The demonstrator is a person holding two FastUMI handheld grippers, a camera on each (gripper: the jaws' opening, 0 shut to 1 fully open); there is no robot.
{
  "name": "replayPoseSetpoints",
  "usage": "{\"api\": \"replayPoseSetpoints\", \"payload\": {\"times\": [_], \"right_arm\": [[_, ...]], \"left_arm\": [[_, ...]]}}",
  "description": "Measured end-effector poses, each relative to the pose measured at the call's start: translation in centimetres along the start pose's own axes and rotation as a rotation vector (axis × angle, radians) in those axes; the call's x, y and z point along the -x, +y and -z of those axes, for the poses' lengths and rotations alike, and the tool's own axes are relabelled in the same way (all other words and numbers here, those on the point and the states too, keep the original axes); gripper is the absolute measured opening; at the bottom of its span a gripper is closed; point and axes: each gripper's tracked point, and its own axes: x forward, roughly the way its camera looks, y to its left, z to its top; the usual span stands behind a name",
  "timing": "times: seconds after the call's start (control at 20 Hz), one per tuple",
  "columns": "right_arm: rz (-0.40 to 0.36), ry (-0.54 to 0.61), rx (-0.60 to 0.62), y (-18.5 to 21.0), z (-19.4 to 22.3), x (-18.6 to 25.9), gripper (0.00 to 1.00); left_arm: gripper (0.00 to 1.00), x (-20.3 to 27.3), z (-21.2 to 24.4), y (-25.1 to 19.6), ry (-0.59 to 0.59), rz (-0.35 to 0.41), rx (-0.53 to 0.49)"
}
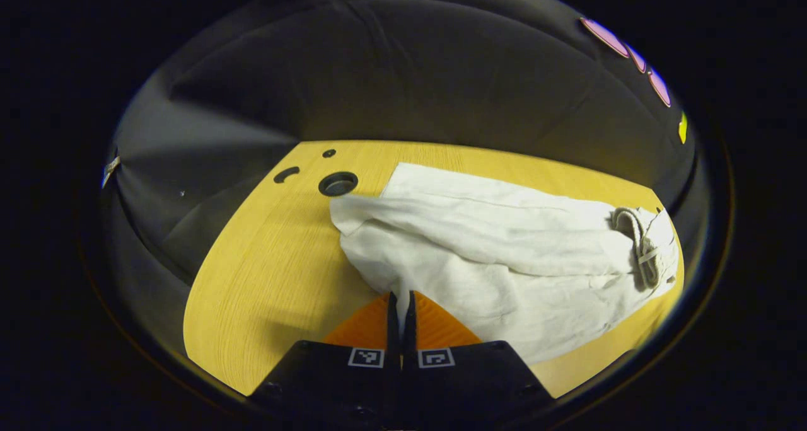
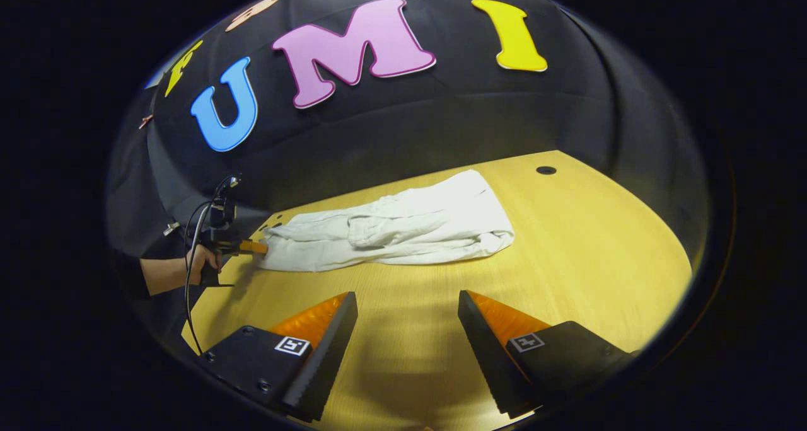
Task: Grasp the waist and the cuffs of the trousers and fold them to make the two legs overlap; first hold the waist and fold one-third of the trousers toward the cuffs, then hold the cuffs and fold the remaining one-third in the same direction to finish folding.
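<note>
Trousers point(image 1: 492, 248): light, limp cloth, bunched lengthwise on bench point(image 1: 271, 273). Left tool point(image 1: 401, 305) pinched on one end's hem. Right tool point(image 2: 406, 330) gapes, well short of the far end; grip edges, not middles.

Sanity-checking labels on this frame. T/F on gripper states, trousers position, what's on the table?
1. The left gripper is shut on the trousers. True; both fingers pinch the cloth's edge.
2. The right gripper holds the trousers. False; it is open, over bare table, short of the cloth.
3. The trousers hang in the air. False; they lie on the table.
4. A drawstring shows at the far end from the left gripper. True.
5. The table has round holes. True.
</note>
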Motion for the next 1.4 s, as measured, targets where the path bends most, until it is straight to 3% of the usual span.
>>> {"api": "replayPoseSetpoints", "payload": {"times": [0.1, 0.35, 0.5, 0.7, 1.1, 1.4], "right_arm": [[0.039, -0.007, 0.029, -1.9, -1.6, 1.3, 0.98], [0.089, 0.006, 0.069, -4.6, -4.8, 3.6, 0.98], [0.089, 0.000, 0.049, -4.9, -6.8, 4.4, 0.99], [0.078, -0.016, 0.063, -5.3, -8.5, 5.3, 0.98], [0.094, -0.064, 0.028, -8.4, -10.9, 6.8, 0.98], [0.146, -0.095, 0.004, -12.2, -12.2, 8.3, 0.98]], "left_arm": [[0.02, 1.5, -2.4, -1.9, -0.084, 0.036, 0.045], [0.05, 4.8, -4.9, -5.0, -0.133, 0.080, 0.063], [0.05, 6.7, -7.5, -7.5, -0.166, 0.107, 0.141], [0.05, 9.6, -11.0, -11.7, -0.214, 0.154, 0.153], [0.05, 13.9, -14.6, -25.6, -0.246, 0.328, 0.117], [0.05, 14.6, -13.5, -37.8, -0.212, 0.481, 0.017]]}}
